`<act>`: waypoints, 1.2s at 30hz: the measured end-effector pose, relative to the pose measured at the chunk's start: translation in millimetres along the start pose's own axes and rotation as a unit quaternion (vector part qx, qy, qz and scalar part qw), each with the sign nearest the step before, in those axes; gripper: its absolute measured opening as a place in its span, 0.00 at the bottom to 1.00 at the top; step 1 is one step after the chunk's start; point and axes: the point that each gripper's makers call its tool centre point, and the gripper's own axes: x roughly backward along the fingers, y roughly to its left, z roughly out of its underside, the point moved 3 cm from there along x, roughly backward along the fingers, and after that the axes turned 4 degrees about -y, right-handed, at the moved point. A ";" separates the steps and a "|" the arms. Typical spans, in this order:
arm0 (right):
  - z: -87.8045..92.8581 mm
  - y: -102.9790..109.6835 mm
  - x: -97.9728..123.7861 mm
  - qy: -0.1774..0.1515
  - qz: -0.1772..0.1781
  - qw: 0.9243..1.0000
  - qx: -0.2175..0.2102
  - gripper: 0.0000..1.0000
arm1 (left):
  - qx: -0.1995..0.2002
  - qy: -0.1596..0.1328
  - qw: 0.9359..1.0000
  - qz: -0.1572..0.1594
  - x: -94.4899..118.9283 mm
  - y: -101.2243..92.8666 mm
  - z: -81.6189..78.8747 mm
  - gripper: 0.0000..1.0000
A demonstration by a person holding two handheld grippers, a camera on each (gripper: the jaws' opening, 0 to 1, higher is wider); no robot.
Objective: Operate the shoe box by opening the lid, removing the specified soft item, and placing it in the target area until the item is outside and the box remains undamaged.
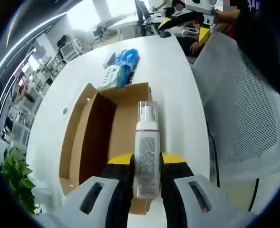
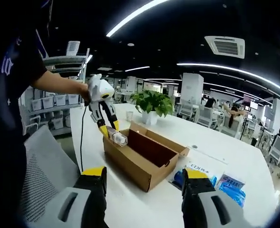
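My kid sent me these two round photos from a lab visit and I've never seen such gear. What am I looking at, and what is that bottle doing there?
A person holds a hand-held two-jaw gripper in each hand, and a fisheye camera rides on each one.

The left gripper view looks down along the left gripper, whose yellow-tipped jaws are shut on a clear pump bottle above an open cardboard box on a white table. Beyond the box lie blue and white packets.

The right gripper view looks across from the other side. The right gripper is open and holds nothing. In it you see the same box, the left gripper holding the bottle, and a potted plant.
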 end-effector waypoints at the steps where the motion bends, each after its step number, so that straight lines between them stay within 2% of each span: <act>1: -0.6 0.9 -0.9 0.000 -0.002 1.000 0.001 0.61 | -0.003 -0.004 1.000 0.002 -0.1 -1.1 -2.0 0.19; 7: -4.1 9.7 -6.5 -0.003 -0.029 1.000 0.007 0.55 | -0.011 -0.029 0.999 0.011 -1.5 -8.7 -16.3 0.19; 23: -12.2 29.9 -20.1 -0.008 -0.076 0.997 0.029 0.48 | -0.046 -0.065 0.996 0.037 -6.1 -32.2 -46.7 0.19; 31: -15.7 39.3 -23.7 -0.013 -0.095 0.995 0.039 0.40 | -0.069 -0.082 0.993 0.053 -9.5 -44.8 -63.7 0.19; 36: -16.1 45.1 -25.1 -0.015 -0.109 0.993 0.047 0.34 | -0.073 -0.088 0.992 0.062 -12.4 -47.7 -67.6 0.19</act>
